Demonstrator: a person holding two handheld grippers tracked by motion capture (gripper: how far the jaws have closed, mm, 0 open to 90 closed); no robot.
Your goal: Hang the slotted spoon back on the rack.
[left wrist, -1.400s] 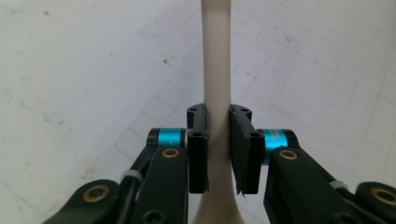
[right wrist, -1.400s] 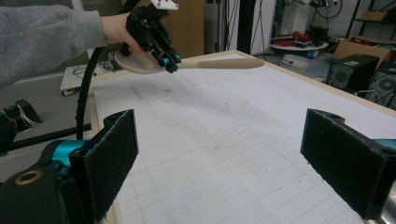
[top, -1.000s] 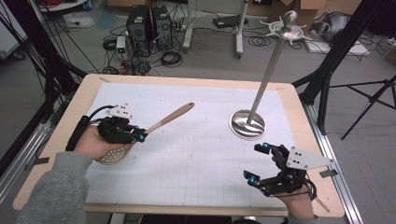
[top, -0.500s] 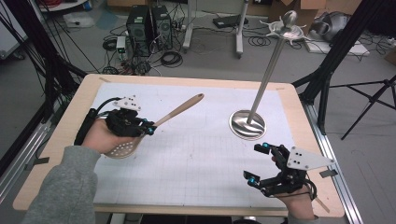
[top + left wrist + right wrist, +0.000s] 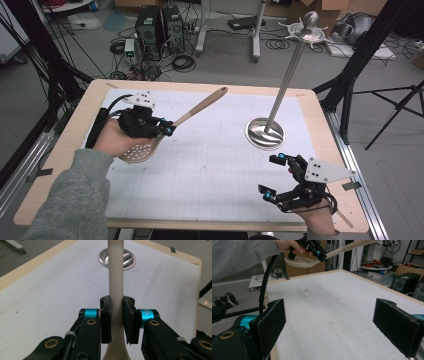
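The left gripper [image 5: 167, 128] is clamping the neck of a wooden slotted spoon [image 5: 200, 106], holding it raised over the table's [image 5: 210, 170] left side, handle pointing toward the metal stand [image 5: 265, 133]. The right gripper [image 5: 274, 175] is hovering at the near right edge, its 2 jaws spread wide around nothing.

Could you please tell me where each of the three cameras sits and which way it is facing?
High view: above the person's side, looking forward and down at the table; forearms, left gripper, right gripper.
Left gripper view: rides the left gripper, facing the metal stand; jaws clamp the slotted spoon.
Right gripper view: rides the right gripper, facing the left hand; jaws wide apart.
Shared: spoon, table.
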